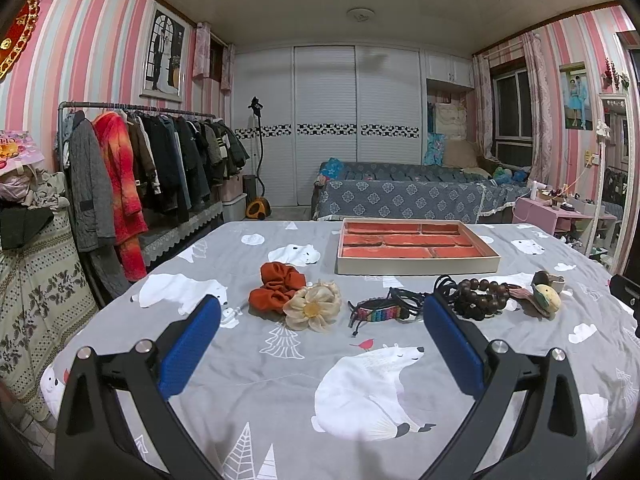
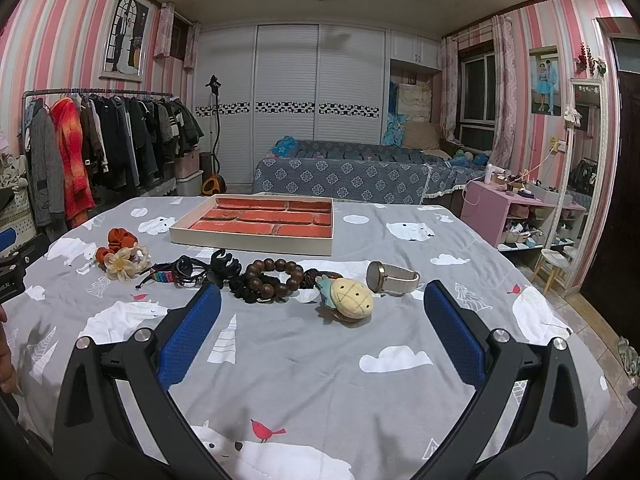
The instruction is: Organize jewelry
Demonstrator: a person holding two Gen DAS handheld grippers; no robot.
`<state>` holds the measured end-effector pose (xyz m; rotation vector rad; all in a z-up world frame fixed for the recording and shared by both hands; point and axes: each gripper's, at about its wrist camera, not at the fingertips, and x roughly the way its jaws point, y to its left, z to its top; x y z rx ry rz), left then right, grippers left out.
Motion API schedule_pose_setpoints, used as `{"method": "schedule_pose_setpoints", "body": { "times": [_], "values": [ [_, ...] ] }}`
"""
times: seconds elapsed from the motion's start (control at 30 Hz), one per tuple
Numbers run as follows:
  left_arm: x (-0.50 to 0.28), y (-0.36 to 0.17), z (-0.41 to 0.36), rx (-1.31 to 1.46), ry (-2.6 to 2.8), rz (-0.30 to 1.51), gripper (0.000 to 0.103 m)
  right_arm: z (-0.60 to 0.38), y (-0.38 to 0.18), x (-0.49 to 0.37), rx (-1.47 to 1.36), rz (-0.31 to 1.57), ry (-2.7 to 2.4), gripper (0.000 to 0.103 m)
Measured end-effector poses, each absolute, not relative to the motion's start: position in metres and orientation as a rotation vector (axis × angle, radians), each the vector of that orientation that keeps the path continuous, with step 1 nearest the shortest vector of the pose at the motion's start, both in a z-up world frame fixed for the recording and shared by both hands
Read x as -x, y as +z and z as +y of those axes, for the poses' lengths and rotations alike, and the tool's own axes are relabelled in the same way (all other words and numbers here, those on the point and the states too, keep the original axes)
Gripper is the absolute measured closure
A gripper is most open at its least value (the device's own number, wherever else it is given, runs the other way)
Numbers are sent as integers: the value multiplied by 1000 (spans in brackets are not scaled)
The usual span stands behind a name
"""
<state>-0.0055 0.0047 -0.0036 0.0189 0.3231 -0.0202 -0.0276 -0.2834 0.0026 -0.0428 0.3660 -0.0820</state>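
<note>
From my left gripper (image 1: pixel 322 320), fingers spread wide and empty, I see, left to right across mid-frame: orange scrunchie (image 1: pixel 276 286), cream flower (image 1: pixel 312 308), woven bracelet (image 1: pixel 380 312), wooden beads (image 1: pixel 482 296). Upper centre sits the compartment tray (image 1: pixel 416 266). My right gripper (image 2: pixel 322 316) gapes too, pineapple charm (image 2: pixel 352 300) and watch (image 2: pixel 392 278) just ahead. No legible writing.

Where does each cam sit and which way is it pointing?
Left wrist: on the left gripper, low over the bedsheet, facing the orange scrunchie and woven bracelet; own open blue fingers show.
Right wrist: on the right gripper, further right, facing the pineapple plush and watch; open fingers, plus a hand at the left edge.
Shared: red-lined tray, wooden bead bracelet.
</note>
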Motion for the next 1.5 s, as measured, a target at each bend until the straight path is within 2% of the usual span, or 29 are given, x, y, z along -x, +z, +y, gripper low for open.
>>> {"method": "schedule_pose_setpoints", "body": {
  "times": [1.5],
  "values": [
    [4,-4,-3,-24,-42,340,4,-294,1,30,41,392,-86,4]
  ]
}}
